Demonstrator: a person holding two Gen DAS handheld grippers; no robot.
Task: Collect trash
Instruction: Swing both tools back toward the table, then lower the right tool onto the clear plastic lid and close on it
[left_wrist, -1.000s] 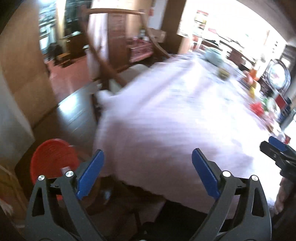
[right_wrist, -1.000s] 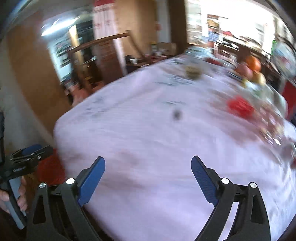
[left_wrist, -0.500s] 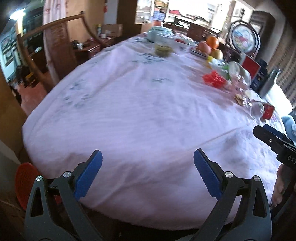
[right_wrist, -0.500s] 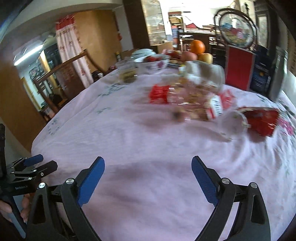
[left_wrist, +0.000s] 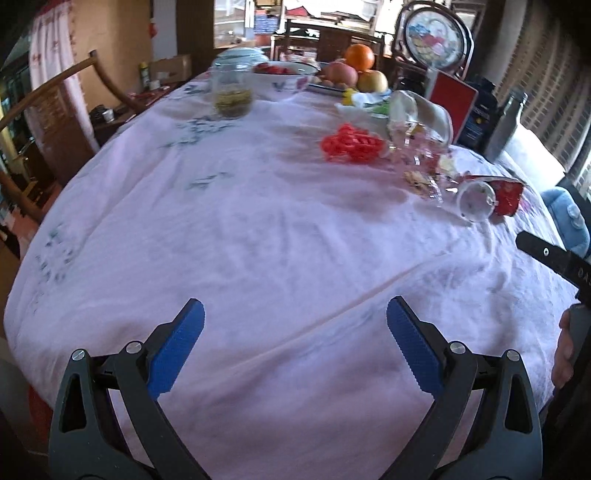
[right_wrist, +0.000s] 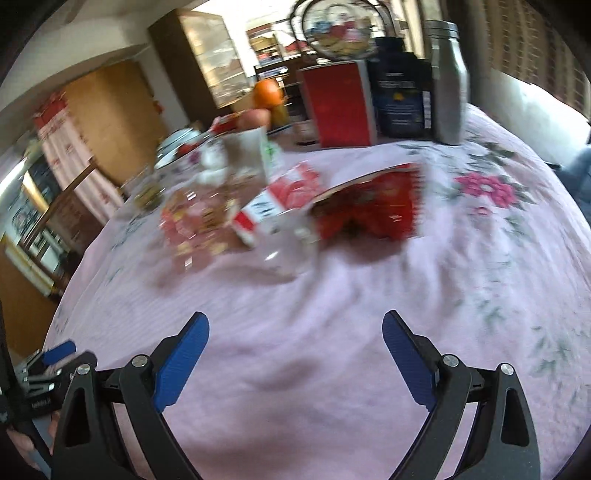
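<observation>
Left gripper (left_wrist: 294, 314) spread wide, empty, over the near edge of the pink tablecloth (left_wrist: 258, 229). Right gripper (right_wrist: 295, 326) likewise spread, nothing between its blue pads (right_wrist: 181, 363), over bare cloth.

Trash cluster on the far right part of the table, well apart from both grippers. Red wrapper (right_wrist: 369, 206) lies flat, long axis running roughly left-right in the right wrist view, torn silver edge along the top. Clear plastic cup (left_wrist: 476, 201) on its side, mouth toward the left camera, touching the red wrapper (left_wrist: 508, 194). Red-and-white packet (right_wrist: 273, 206) just beside them, tilted; blurred, print unreadable. Crumpled clear wrappers (left_wrist: 424, 173) and a red plastic heap (left_wrist: 351, 144) farther left.

Left wrist view only: glass jar (left_wrist: 232, 90), fruit bowl (left_wrist: 284, 74), oranges and apples (left_wrist: 354, 68), wooden chair (left_wrist: 48, 122).
Right wrist view shows closer: red box (right_wrist: 338, 105), dark canister (right_wrist: 400, 98), steel bottle (right_wrist: 448, 77) standing upright behind the trash; floral print (right_wrist: 485, 188) on the cloth.
</observation>
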